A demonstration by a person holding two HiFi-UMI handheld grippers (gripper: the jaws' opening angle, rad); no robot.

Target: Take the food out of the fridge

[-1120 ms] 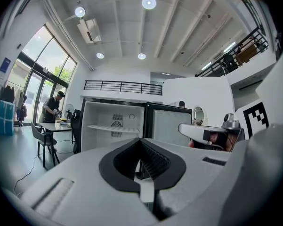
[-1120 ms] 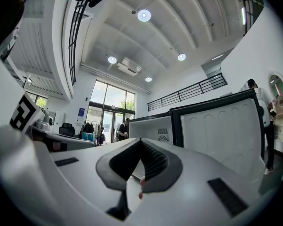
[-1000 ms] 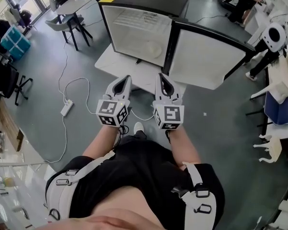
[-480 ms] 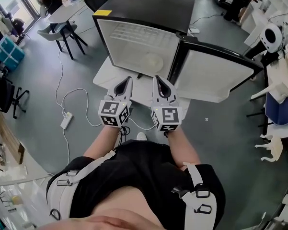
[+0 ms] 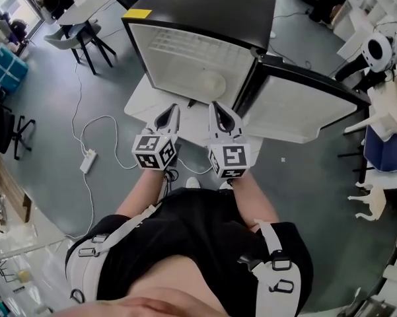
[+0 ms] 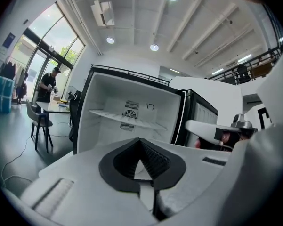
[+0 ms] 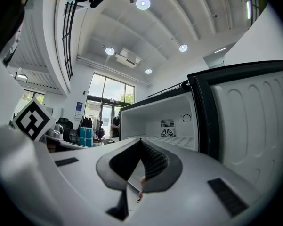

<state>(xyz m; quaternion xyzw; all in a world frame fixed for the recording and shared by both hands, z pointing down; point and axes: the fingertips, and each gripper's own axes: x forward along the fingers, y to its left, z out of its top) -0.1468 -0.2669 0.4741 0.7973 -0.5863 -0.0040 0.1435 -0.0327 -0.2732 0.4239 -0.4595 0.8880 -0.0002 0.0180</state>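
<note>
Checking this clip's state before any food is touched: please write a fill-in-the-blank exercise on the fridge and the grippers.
1. The door of the fridge stands ___.
2. The left gripper has its jaws ___, with nothing between them.
3. In the head view, the door hangs at the fridge's ___ side.
4. The right gripper holds ___.
Missing words: open; shut; right; nothing.

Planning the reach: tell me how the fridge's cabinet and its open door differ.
The cabinet is a deep box with a wire shelf and a round vent on its back wall; the door is a shallow panel with moulded ovals. The cabinet's mouth faces front; the door is swung out at its right side. Both are white inside with black edges.
</note>
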